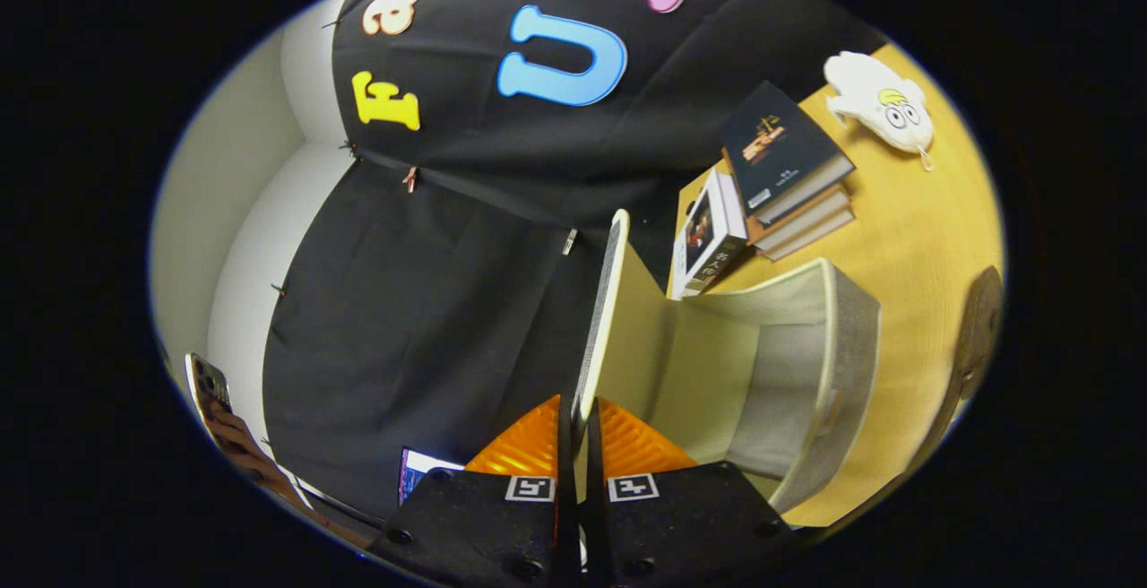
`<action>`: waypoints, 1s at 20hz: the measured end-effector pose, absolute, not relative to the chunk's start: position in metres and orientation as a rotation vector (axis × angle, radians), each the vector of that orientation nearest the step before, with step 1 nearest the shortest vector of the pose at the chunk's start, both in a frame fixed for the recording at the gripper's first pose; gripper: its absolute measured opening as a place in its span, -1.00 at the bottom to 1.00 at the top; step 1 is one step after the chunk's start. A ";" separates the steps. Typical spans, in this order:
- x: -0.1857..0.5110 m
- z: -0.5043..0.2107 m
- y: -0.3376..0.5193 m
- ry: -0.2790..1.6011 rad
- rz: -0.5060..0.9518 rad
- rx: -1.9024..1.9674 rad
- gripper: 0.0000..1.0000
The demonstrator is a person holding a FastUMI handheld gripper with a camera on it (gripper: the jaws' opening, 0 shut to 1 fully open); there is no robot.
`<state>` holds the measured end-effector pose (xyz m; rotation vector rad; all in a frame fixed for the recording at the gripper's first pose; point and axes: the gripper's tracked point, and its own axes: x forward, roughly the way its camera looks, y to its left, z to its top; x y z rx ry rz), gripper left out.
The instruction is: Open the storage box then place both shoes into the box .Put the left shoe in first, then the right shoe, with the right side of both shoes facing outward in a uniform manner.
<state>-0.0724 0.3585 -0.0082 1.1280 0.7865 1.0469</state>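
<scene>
The gripper (581,431) pinches the edge of the storage box's lid (602,319), both fingers pressed on it, holding it swung up. The open storage box (806,364) sits on the tabletop (905,238), near stacked books (789,167).

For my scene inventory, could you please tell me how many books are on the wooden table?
4: three stacked flat beyond the grey fabric storage box, a dark-covered book topping two others; a white-edged book leans beside them. The gripper pinches the box's lid. More may be hidden.
</scene>
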 end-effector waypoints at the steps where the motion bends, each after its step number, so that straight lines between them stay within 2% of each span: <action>1: -0.074 -0.002 0.371 0.792 1.060 1.117 -0.86; 8: -0.085 0.027 0.443 0.804 1.118 1.099 -0.86; 9: -0.085 0.029 0.453 0.803 1.129 1.083 -0.77; 13: -0.091 0.031 0.481 0.825 1.161 1.049 -0.66; 16: -0.098 0.027 0.499 0.859 1.183 1.022 -0.37; 17: -0.104 0.025 0.506 0.875 1.193 1.004 -0.08; 18: -0.109 0.021 0.508 0.889 1.197 0.983 0.06; 19: -0.112 0.017 0.510 0.896 1.199 0.961 0.33; 20: -0.113 0.014 0.512 0.897 1.199 0.941 0.52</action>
